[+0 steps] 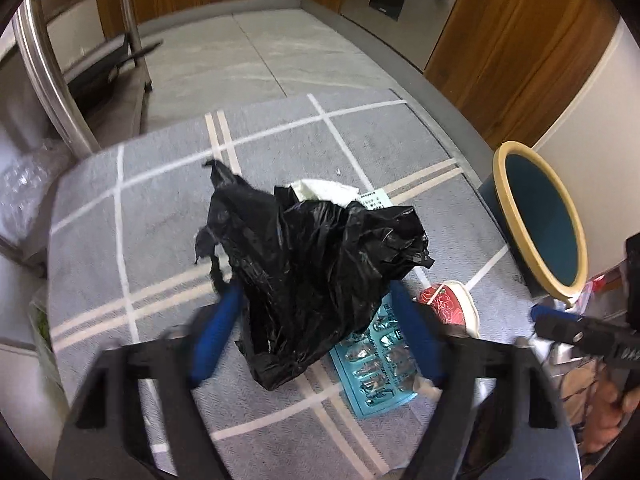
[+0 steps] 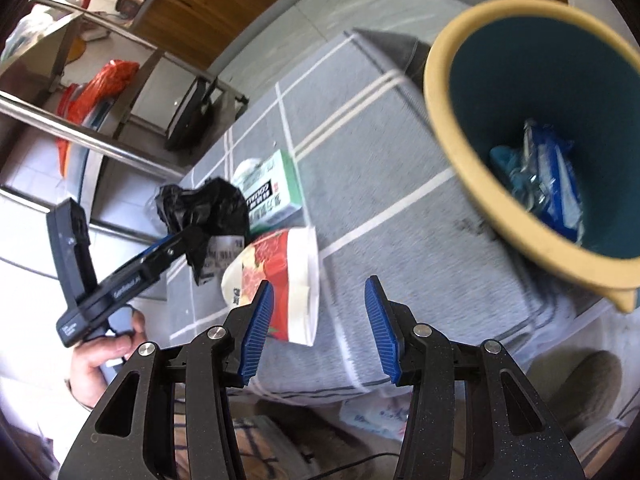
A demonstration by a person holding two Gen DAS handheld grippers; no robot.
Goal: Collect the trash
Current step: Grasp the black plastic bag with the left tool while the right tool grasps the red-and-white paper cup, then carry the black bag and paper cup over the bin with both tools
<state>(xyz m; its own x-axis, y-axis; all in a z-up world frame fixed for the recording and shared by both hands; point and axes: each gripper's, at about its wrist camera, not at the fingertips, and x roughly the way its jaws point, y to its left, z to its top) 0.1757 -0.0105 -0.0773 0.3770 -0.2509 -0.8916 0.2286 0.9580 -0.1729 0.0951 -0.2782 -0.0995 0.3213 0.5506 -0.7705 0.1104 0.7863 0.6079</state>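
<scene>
A crumpled black plastic bag (image 1: 316, 264) lies on the grey checked rug (image 1: 160, 208). My left gripper (image 1: 316, 320) points down over it, and its blue pads touch the bag on both sides. The right wrist view shows the same bag (image 2: 208, 208) bunched at the left gripper's tip (image 2: 176, 240). A red and white paper cup (image 2: 280, 276) lies on its side just ahead of my right gripper (image 2: 320, 320), which is open with nothing between its fingers. A teal blister pack (image 1: 376, 364), a green and white box (image 2: 276, 192) and a white tissue (image 1: 320, 190) lie around the bag.
A teal bin with a yellow rim (image 2: 440, 128) stands at the rug's right edge and holds blue packaging (image 2: 552, 176). A metal shelf rack (image 1: 44, 80) stands on the left. Wooden cabinets (image 1: 520, 40) line the far wall. A person's hand (image 2: 100, 356) holds the left gripper.
</scene>
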